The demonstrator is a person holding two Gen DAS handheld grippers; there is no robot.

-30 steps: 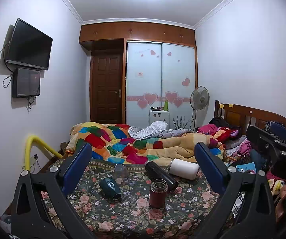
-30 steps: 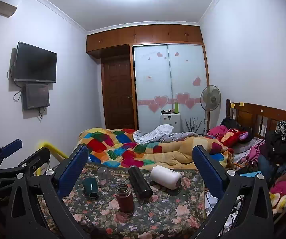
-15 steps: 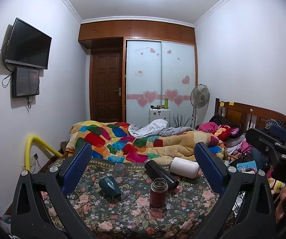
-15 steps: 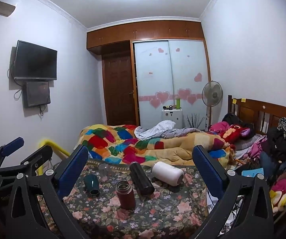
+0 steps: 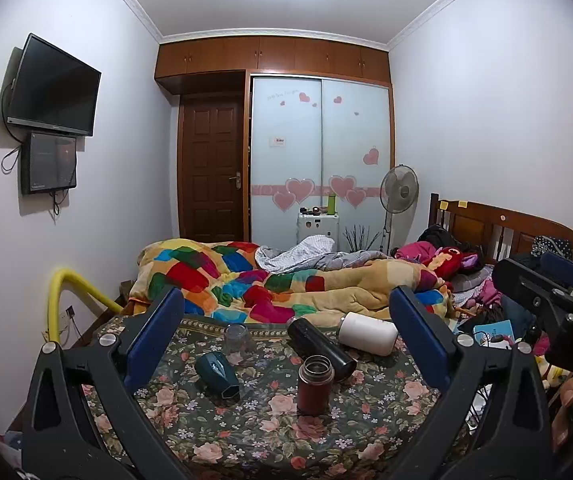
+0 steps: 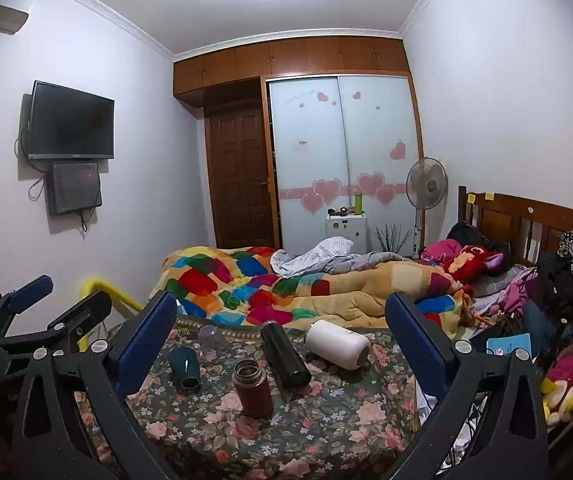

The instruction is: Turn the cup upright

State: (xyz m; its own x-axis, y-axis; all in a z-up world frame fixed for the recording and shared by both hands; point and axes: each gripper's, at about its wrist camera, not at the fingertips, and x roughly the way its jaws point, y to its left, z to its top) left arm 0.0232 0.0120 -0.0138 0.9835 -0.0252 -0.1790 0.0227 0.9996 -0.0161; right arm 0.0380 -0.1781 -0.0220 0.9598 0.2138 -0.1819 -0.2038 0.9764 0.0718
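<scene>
Two hand-held grippers hover side by side above a counter [image 5: 246,432] covered in a dark floral cloth, each seen from its own wrist camera. The left gripper [image 5: 286,336] has its blue-padded fingers spread wide, holding nothing. The right gripper [image 6: 282,338] is likewise spread wide and empty. The two are apart from each other and from everything on the counter. Ahead of the left gripper and toward its left finger, a teal cup [image 5: 217,376] lies on its side, its dark base facing the camera; in the right wrist view the same teal cup [image 6: 184,368] lies just inside the right gripper's left finger. Just beyond it stands a small clear glass [image 5: 236,336], apparently mouth down. Between the fingers, closest of all, a maroon flask [image 5: 315,384] stands upright with its mouth open. Just behind it a black bottle [image 5: 320,348] lies on its side, angled toward the camera, and beyond that, toward the right finger, a white bottle [image 5: 366,333] also lies on its side. Past the far edge of the counter is a bed [image 5: 286,280] heaped with a colourful patchwork quilt.
</scene>
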